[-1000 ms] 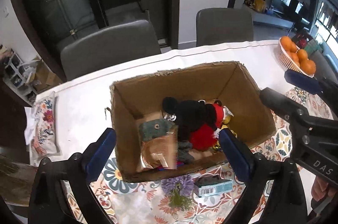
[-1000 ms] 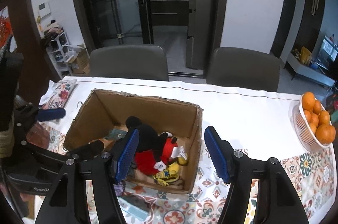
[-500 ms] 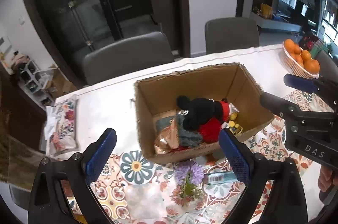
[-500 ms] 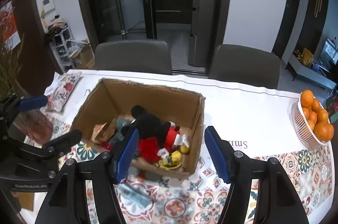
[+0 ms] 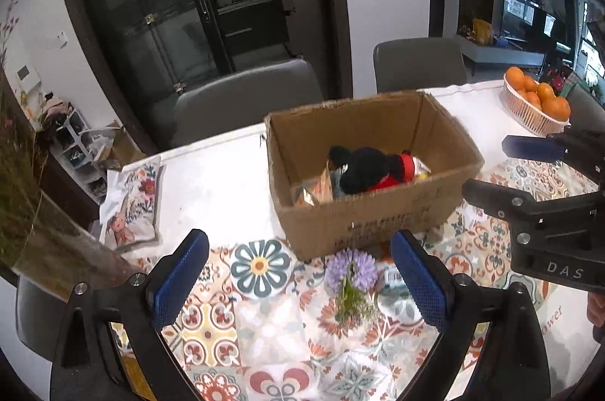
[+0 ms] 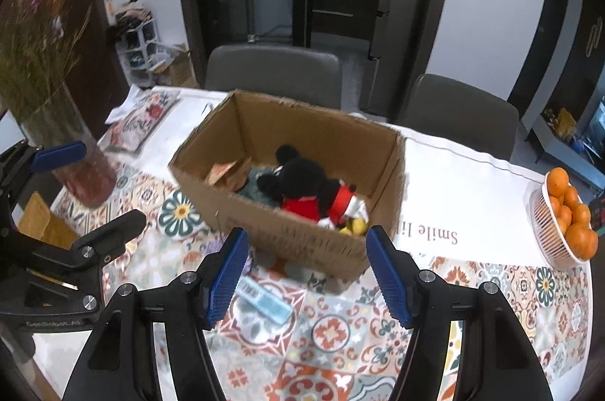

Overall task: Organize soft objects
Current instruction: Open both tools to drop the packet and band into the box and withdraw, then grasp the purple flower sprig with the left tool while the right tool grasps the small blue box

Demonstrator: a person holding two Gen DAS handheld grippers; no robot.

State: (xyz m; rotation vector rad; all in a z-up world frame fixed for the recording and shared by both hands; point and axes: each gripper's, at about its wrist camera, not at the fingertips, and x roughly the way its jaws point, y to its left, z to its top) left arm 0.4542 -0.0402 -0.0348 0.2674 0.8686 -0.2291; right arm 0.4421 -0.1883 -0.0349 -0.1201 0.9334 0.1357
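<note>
A black-and-red plush mouse [image 6: 310,187] lies inside an open cardboard box [image 6: 302,242] on a dining table [image 6: 453,174], its head toward the box's middle and its yellow feet against the right wall in the right wrist view. Beside it in the box sit a crumpled brown paper bag [image 6: 227,174] and a grey-green soft item [image 6: 253,191], partly hidden. In front of the box, on the patterned cloth [image 6: 332,325], lie a purple flower [image 5: 351,268] and a small pale packet [image 6: 264,299]. The left gripper [image 5: 298,284] and the right gripper [image 6: 306,272] both hang above the cloth on the near side of the box, jaws spread apart with nothing between the blue pads. A floral cushion [image 5: 132,200] rests at the table's left edge, a basket of oranges [image 6: 567,219] at its right, a vase of dried flowers [image 6: 68,151] near the left gripper. Two grey chairs [image 6: 272,72] stand behind the table.
</note>
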